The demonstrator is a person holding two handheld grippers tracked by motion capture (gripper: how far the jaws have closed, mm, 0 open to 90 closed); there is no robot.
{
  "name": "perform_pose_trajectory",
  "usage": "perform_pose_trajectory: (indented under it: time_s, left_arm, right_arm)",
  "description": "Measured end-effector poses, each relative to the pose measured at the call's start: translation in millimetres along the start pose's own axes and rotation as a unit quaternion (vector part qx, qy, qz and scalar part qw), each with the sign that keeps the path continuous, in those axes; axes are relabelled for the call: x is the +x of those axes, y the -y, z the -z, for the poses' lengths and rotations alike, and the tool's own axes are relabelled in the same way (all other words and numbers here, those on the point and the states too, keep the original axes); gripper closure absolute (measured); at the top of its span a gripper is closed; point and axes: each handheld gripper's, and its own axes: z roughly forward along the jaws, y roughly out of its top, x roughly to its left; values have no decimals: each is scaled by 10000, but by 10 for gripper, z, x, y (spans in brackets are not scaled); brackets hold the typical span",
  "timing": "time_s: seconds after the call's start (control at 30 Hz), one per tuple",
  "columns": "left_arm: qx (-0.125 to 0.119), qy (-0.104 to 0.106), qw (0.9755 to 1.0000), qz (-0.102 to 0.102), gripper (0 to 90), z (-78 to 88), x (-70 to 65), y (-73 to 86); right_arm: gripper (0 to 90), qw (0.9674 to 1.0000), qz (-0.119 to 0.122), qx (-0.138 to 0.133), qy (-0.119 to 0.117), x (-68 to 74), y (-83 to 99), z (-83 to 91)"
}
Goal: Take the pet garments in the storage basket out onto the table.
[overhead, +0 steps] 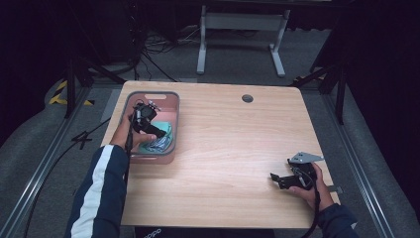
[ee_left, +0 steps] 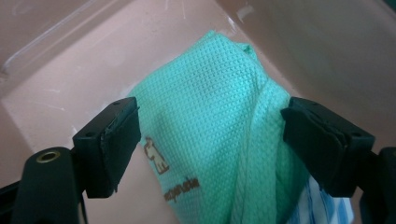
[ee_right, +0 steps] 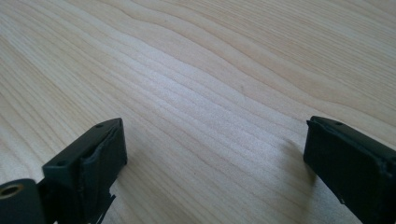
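Overhead, the pink bin [overhead: 130,106] sits at the bench's far left corner, with a green waffle cloth [overhead: 166,130] and a blue-and-white checked cloth [overhead: 159,144] crumpled inside at its near end. The left gripper [overhead: 157,132] reaches down into the bin; the right gripper [overhead: 275,179] rests near the bench's near right corner, well apart.

Left gripper view: the jaws stand wide apart, straddling the green waffle cloth [ee_left: 210,116] without pressing it. A raised fold runs down its middle. Judged soft, light and limp, it should be pinched at that fold. The checked cloth [ee_left: 322,210] peeks from beneath.

Right gripper view: jaws spread wide over the bare bench [ee_right: 201,70], holding nothing.
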Motion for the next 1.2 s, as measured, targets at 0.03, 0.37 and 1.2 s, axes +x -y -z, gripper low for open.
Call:
perform_pose_trajectory:
  time_s: [0.03,0.37,1.2]
  left_arm:
    - [73,8,10000,-23,187,-32,-7,-16]
    - [718,-131,9973,72,128,-285,-21,-79]
    - [928,308,9946,344,557,-243,42,-136]
  right_arm:
    - [62,10000,-2,-7,-1,0,0,-1]
    - [62,10000,0,-5,-2,0,0,-1]
    - [62,10000,17,-3,-7,-3,-1,-1]
